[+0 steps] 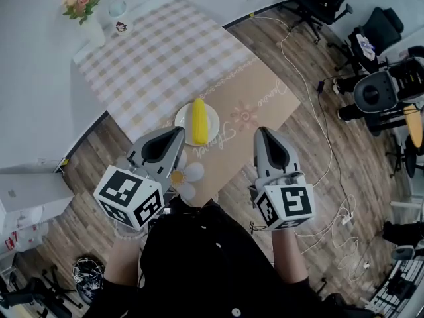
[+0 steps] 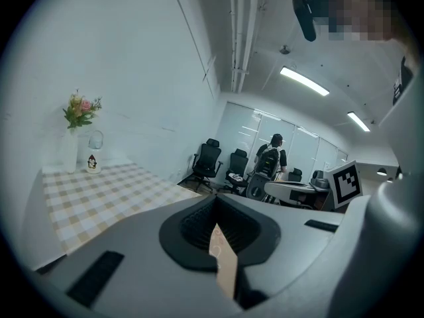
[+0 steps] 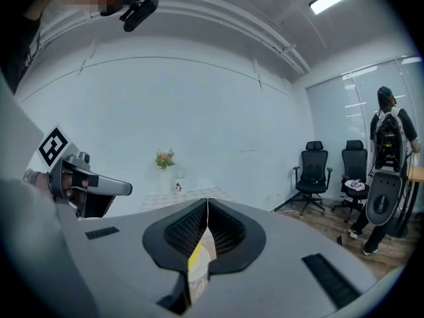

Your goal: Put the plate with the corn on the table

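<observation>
On near table (image 1: 152, 52) edge: plate (image 1: 181, 116) bearing corn (image 1: 199, 121). Left gripper (image 1: 177, 135), right gripper (image 1: 262, 134) just nearer, jaws closed, empty.

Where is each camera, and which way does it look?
Head view: on head, looking down at table, plate, corn; left gripper, right gripper show.
Left gripper view: rides left gripper, faces flowers, chairs; right gripper's cube shows.
Right gripper view: rides right gripper, faces wall; left gripper shows.
Both gripper views share flowers.
</observation>
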`<state>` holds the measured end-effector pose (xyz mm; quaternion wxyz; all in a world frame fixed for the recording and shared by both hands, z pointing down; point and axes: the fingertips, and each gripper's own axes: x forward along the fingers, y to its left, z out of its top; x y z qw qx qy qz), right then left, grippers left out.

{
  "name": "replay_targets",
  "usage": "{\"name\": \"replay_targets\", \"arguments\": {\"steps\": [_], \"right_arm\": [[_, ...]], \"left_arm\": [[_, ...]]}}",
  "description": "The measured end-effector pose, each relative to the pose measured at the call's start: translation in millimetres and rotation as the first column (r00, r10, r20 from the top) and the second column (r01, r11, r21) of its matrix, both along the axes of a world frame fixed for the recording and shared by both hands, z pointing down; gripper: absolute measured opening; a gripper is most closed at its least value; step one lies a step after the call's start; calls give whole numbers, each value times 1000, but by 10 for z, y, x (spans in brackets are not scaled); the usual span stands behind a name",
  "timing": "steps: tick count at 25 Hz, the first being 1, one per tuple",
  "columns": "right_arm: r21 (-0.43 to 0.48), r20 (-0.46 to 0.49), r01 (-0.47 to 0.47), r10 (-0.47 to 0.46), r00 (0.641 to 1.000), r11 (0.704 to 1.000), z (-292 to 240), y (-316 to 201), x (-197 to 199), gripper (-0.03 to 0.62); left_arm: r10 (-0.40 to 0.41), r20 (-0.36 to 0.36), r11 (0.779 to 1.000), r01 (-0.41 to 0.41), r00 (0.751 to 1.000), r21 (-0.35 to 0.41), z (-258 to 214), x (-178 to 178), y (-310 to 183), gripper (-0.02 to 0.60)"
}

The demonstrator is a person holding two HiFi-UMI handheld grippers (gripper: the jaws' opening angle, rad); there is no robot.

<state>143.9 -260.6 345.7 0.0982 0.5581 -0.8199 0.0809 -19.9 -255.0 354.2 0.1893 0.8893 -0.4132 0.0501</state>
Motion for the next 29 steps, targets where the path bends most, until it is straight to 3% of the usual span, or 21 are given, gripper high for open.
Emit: {"name": "replay_targets", "arguments": {"steps": [18, 24, 29], "right_arm": [[-17, -7, 5, -6, 1000, 1000, 50, 40, 13, 40], [-23, -11, -1, 1, 1000, 1000, 64, -103, -259, 41], [-33, -8, 0, 0, 1000, 999, 52, -132, -26, 41]], "left_arm": [[5, 0, 1000, -5, 1000, -11, 25, 53, 35, 12], [13, -5, 1000, -14, 1000, -15, 35, -208, -120, 12], [13, -4, 1000, -13, 1000, -24, 14, 30, -138, 12]]}}
